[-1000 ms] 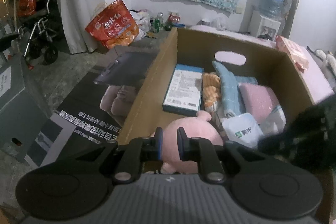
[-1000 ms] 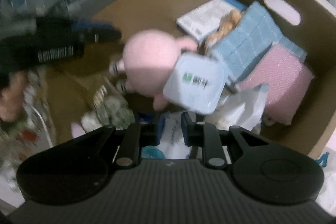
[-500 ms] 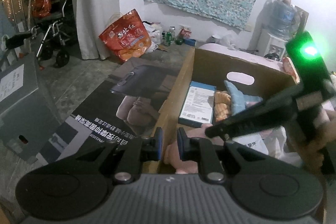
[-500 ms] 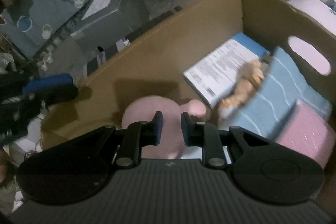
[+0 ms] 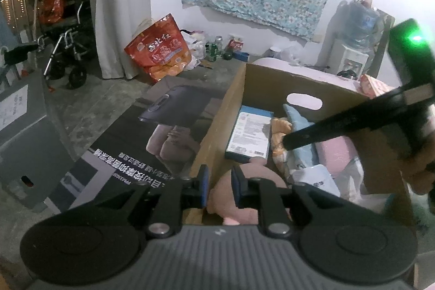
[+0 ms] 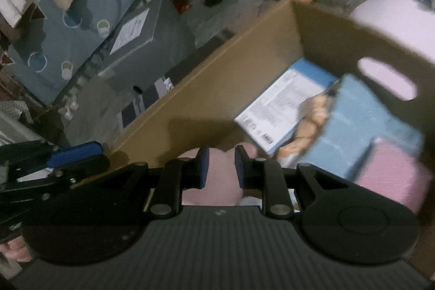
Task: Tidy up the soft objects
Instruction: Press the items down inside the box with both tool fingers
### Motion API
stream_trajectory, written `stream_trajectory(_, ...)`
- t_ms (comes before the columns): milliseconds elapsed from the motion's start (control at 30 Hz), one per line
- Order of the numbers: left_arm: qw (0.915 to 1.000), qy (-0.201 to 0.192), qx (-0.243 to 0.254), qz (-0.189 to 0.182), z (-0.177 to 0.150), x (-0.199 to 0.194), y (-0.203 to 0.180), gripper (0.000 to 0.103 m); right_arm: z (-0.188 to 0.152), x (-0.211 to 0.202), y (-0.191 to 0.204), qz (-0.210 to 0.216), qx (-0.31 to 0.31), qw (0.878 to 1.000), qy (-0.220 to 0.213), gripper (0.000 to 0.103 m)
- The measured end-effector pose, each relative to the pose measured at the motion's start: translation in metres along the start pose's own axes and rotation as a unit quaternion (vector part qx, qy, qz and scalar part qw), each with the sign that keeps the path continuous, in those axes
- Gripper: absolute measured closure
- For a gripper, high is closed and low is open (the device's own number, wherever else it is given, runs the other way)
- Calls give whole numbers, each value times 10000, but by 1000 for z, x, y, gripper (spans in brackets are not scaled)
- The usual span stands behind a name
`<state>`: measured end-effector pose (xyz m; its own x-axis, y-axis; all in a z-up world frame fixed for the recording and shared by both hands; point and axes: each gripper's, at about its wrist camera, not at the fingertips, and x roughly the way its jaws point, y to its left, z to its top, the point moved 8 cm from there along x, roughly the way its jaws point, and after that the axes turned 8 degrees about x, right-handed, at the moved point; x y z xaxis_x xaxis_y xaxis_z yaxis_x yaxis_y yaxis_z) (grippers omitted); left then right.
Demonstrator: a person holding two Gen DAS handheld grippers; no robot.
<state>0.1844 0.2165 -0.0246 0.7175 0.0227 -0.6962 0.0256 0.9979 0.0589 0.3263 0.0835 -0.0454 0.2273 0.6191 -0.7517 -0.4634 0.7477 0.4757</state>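
An open cardboard box (image 5: 217, 124) holds a pink plush (image 5: 244, 197), a blue-edged flat package (image 5: 250, 132), an orange plush (image 5: 280, 137), a blue towel (image 5: 299, 121), a pink folded cloth (image 5: 337, 154) and a white packet (image 5: 315, 181). My left gripper (image 5: 219, 186) hovers over the box's near left corner; its jaws are opening, with nothing between them. My right gripper (image 6: 221, 165) hangs above the pink plush (image 6: 217, 192), jaws also opening on nothing. In the left wrist view the right gripper (image 5: 286, 143) reaches in from the right, held by a hand.
A printed dark box flap (image 5: 152, 135) lies on the floor left of the box. Beyond it are a red bag (image 5: 160, 53), a wheelchair (image 5: 68, 50) and a grey case (image 5: 24, 132). A water dispenser (image 5: 353, 45) stands at the back right.
Both grippers have pulled back and up from the box contents. The right one swung left, so the white packet left its view. Both pairs of jaws stand slightly wider.
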Motion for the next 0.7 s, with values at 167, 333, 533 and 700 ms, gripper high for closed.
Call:
stream_trajectory(167,9999,-73,10,-68,1,-5,-5,83,-17,-22,-15,-548,-218,9982,118,72)
stream_trajectory(333,9998,-148,87,-74,3,-13,-11,77,-44,-9,-34,-741,-25,9964,421,72)
stream_trajectory(533,9997,-226,114,-41,1,-27,-13,66,-44,-26,-24,-549,-24,9983,215,71)
stream_trajectory(700,9995,-303,119,-34,-2,-37,-14,59,-44,-39,-38,-1199,-158,9925,196,65)
